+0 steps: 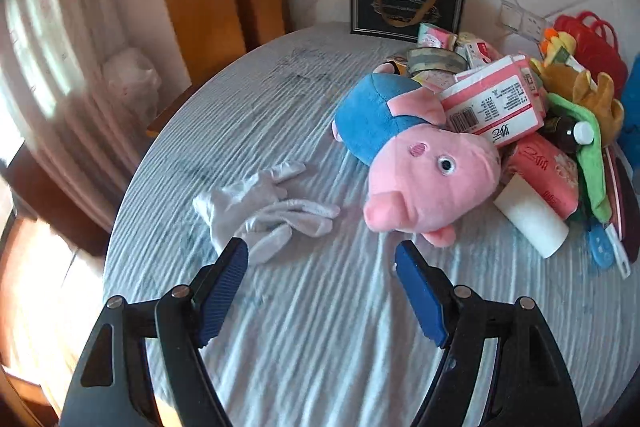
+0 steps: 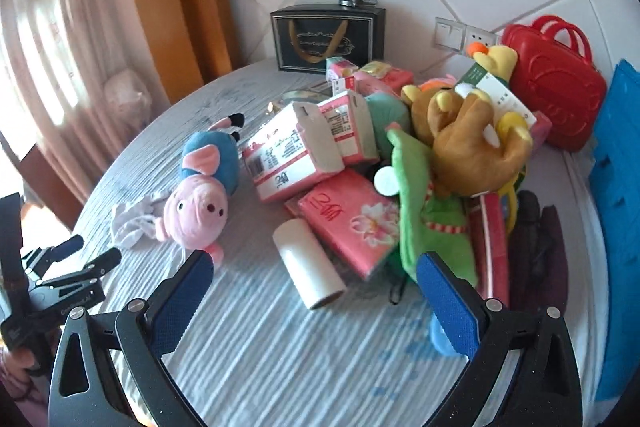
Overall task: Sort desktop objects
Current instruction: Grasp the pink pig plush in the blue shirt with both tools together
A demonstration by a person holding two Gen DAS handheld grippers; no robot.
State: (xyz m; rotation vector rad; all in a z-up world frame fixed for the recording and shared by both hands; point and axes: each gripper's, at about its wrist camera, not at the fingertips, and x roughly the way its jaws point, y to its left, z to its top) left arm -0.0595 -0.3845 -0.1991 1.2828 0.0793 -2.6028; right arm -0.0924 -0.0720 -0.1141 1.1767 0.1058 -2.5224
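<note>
Both grippers hang over a round counter [image 1: 304,327] covered with a ribbed pale cloth. The left gripper [image 1: 322,259] has its blue-padded fingers [image 1: 224,291] spread wide apart with nothing between them; just ahead of them lies a white glove [image 1: 264,207], and right beside it a pink pig plush [image 1: 420,171] in a blue shirt. The right gripper [image 2: 314,277] also has its fingers well apart and empty. Ahead of it lies a white roll [image 2: 310,263], touching a pink tissue pack [image 2: 352,223]. Behind these the clutter is heaped: a pink-and-white tissue pack [image 2: 292,155], a green cloth [image 2: 416,211], a brown plush [image 2: 472,143] and a red toy case [image 2: 560,83] near the wall. A black gift bag [image 2: 326,37] stands upright at the counter's far edge
</note>
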